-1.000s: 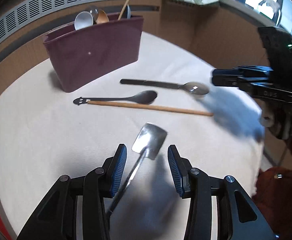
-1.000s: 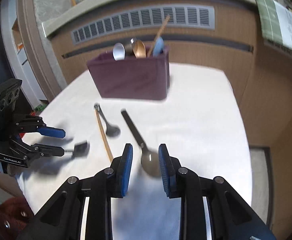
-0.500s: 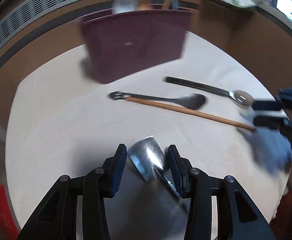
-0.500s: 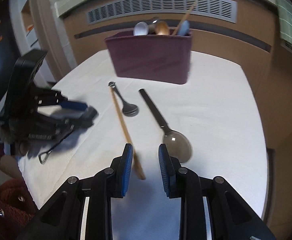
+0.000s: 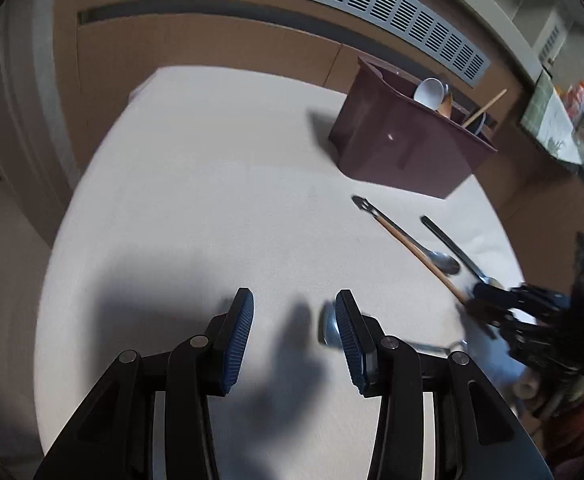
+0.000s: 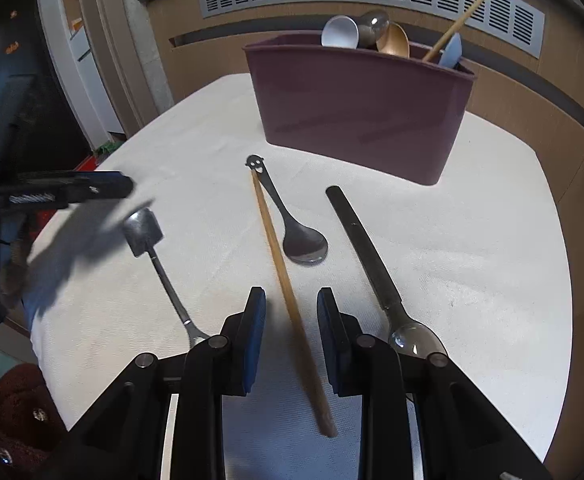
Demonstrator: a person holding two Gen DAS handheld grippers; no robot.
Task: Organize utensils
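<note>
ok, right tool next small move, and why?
Probably lower and close on the wooden chopstick. The right tool is open and already straddles it on the white cloth; the maroon utensil bin stands straight ahead.

The left claw [image 5: 292, 328] hangs above the tabletop [image 5: 212, 200] with its blue-padded fingers [image 5: 238, 336] spread wide and nothing between them. In the right wrist view it shows blurred at the left edge [image 6: 104, 186]. The right claw [image 6: 290, 330] is low over the tabletop, its fingers [image 6: 254, 334] parted, gripping nothing. In the left wrist view it shows at the far right [image 5: 488, 300], blurred.
</note>
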